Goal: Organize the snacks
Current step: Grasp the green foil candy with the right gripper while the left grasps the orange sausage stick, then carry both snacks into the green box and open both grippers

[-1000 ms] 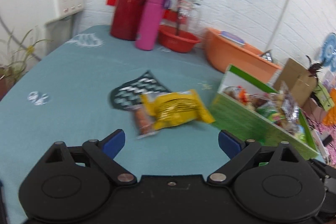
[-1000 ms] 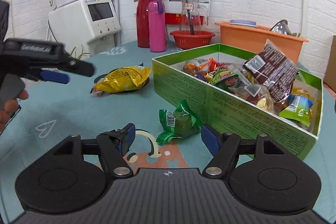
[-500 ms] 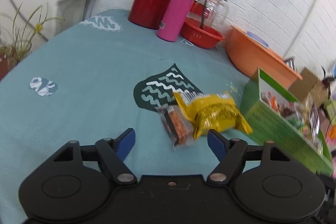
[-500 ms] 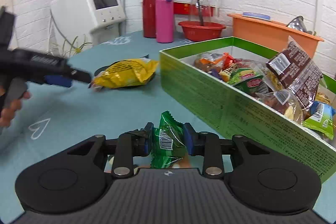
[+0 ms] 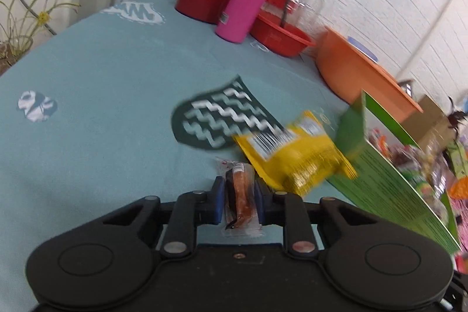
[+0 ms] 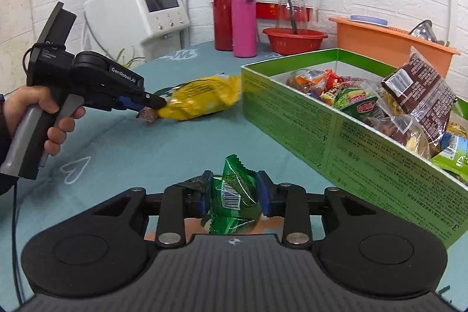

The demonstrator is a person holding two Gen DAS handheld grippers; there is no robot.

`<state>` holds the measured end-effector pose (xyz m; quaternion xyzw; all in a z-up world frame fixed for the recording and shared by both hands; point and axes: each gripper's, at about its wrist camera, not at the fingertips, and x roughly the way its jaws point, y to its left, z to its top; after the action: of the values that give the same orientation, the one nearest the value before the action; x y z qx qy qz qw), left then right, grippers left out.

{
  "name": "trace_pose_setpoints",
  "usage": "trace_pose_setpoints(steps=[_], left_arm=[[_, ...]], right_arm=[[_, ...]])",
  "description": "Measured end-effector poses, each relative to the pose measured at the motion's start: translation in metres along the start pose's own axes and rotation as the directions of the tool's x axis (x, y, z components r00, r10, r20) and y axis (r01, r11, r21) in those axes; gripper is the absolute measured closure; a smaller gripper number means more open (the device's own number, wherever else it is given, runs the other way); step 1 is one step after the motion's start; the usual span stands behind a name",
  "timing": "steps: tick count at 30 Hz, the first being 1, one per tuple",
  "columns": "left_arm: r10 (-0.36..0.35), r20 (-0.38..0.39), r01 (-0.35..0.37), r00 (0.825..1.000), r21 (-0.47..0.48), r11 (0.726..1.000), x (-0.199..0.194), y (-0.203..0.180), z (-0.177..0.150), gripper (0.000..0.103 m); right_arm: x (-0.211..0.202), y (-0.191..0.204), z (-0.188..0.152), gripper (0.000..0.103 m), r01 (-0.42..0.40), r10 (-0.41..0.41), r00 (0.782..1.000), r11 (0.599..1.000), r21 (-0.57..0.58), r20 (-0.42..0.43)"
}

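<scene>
My left gripper [image 5: 239, 199] is shut on a small clear-wrapped brown snack [image 5: 240, 195] on the teal tablecloth; it also shows in the right wrist view [image 6: 147, 104]. A yellow snack bag [image 5: 294, 157] lies just right of it, against the green box [image 5: 389, 180]; the bag also shows in the right wrist view [image 6: 201, 98]. My right gripper [image 6: 234, 195] is shut on a green snack packet [image 6: 235, 195], just left of the green box [image 6: 336, 136], which holds several snacks.
A red jug [image 6: 226, 8], pink bottle [image 6: 244, 19], red bowl [image 6: 294, 40] and orange tub [image 6: 389, 48] stand at the table's far side. A white appliance [image 6: 140, 10] stands behind the table. A plant [image 5: 20, 28] is at the left edge.
Both grippers have closed: the left on the brown snack after moving forward to it, the right on the green packet. The yellow bag has shifted toward the box.
</scene>
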<state>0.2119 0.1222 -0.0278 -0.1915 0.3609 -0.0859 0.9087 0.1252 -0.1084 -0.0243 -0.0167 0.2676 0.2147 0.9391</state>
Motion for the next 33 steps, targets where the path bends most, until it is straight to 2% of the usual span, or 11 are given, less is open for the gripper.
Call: trace_pose_setpoints(steps=[5, 7, 8, 10, 12, 20, 22, 23, 24, 27, 33], left_arm=[[-0.085, -0.062, 0.09, 0.994, 0.089, 0.992, -0.03, -0.019, -0.045, 0.059], [-0.095, -0.064, 0.102, 0.993, 0.108, 0.989, -0.041, -0.027, -0.059, 0.037], [-0.095, -0.062, 0.102, 0.994, 0.122, 0.987, -0.045, -0.031, -0.064, 0.03], [-0.087, -0.054, 0.094, 0.995, 0.152, 0.984, -0.049, -0.037, -0.071, 0.006], [-0.07, -0.053, 0.078, 0.996, 0.172, 0.982, -0.053, -0.043, -0.075, 0.0], [-0.045, -0.039, 0.052, 0.998, 0.19, 0.98, -0.051, -0.044, -0.076, 0.0], [-0.037, -0.033, 0.043, 0.999, 0.21, 0.977, -0.049, -0.046, -0.076, 0.013], [-0.032, -0.035, 0.04, 0.999, 0.227, 0.973, -0.048, -0.047, -0.077, 0.019], [-0.039, -0.038, 0.047, 0.999, 0.235, 0.971, -0.047, -0.047, -0.078, 0.025], [-0.055, -0.041, 0.063, 0.998, 0.219, 0.974, -0.047, -0.048, -0.078, 0.023], [-0.165, -0.026, 0.167, 0.986, 0.198, 0.966, -0.056, -0.067, -0.067, 0.024]], right_arm=[[-0.018, 0.005, -0.011, 0.042, -0.06, 0.06, 0.998, 0.998, -0.001, -0.009], [-0.024, 0.005, -0.016, 0.036, -0.06, 0.06, 0.998, 0.998, 0.009, -0.002], [-0.026, 0.006, -0.017, 0.03, -0.059, 0.059, 0.998, 0.998, 0.014, 0.0], [-0.025, 0.006, -0.019, 0.018, -0.056, 0.056, 0.998, 0.998, 0.028, -0.001], [-0.022, 0.006, -0.019, 0.008, -0.044, 0.044, 0.999, 0.998, 0.037, -0.011], [-0.021, 0.005, -0.02, 0.009, -0.053, 0.054, 0.998, 0.997, 0.046, -0.017], [-0.02, 0.008, -0.021, 0.018, -0.054, 0.055, 0.998, 0.998, 0.036, -0.019], [-0.02, 0.009, -0.022, 0.041, -0.047, 0.048, 0.999, 0.998, 0.03, -0.02], [-0.019, 0.009, -0.022, 0.045, -0.04, 0.04, 0.999, 0.999, 0.027, -0.018], [-0.023, 0.008, -0.022, 0.05, -0.033, 0.033, 0.999, 0.999, 0.022, 0.001], [-0.039, 0.007, -0.009, 0.051, -0.042, 0.041, 0.996, 0.999, 0.011, 0.076]])
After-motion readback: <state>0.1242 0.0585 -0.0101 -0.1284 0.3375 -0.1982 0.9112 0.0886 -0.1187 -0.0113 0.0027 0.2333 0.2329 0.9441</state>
